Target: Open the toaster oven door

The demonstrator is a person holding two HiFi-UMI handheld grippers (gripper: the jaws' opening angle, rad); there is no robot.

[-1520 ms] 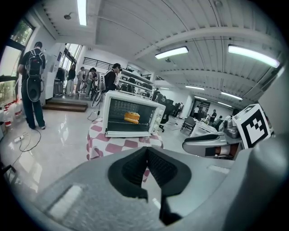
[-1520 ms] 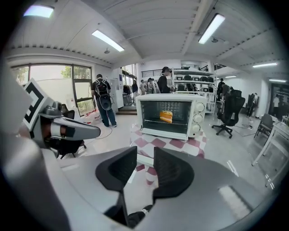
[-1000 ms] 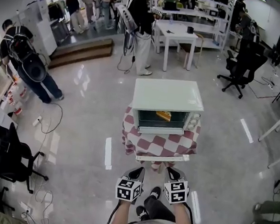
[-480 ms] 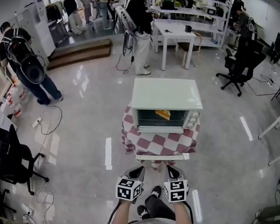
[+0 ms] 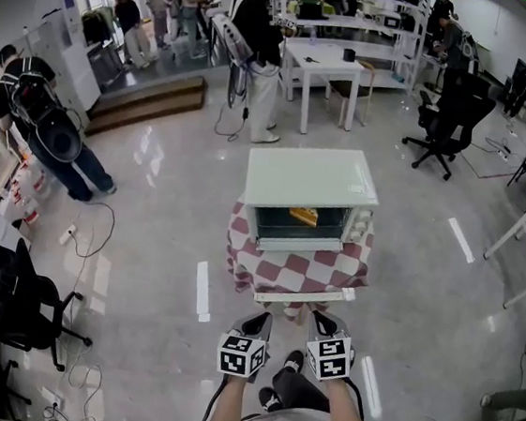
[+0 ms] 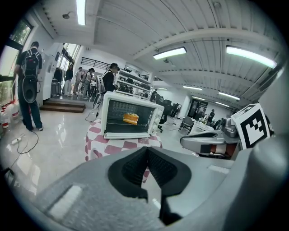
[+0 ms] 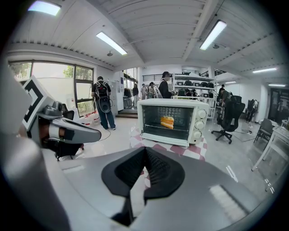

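A white toaster oven (image 5: pixel 311 184) stands on a small table with a red-and-white checked cloth (image 5: pixel 294 267), a few steps ahead of me. Its glass door (image 5: pixel 301 226) is closed, and a piece of bread (image 5: pixel 303 216) shows through it on the rack. The left gripper (image 5: pixel 258 320) and right gripper (image 5: pixel 322 323) hang side by side low in the head view, well short of the table. Both are shut on nothing. The oven (image 6: pixel 128 119) appears beyond the left gripper (image 6: pixel 146 149), and again as the oven (image 7: pixel 171 121) beyond the right gripper (image 7: pixel 145 149).
Several people stand at the back and left, one (image 5: pixel 51 124) near cables on the floor (image 5: pixel 91 228). Behind the oven are white tables (image 5: pixel 331 66). Office chairs (image 5: pixel 448 117) stand right and a black chair (image 5: pixel 21 305) left. A low step (image 5: pixel 148 97) lies at the back left.
The head view has drifted slightly, so the oven sits a little higher and further left in the picture. Both grippers keep their places.
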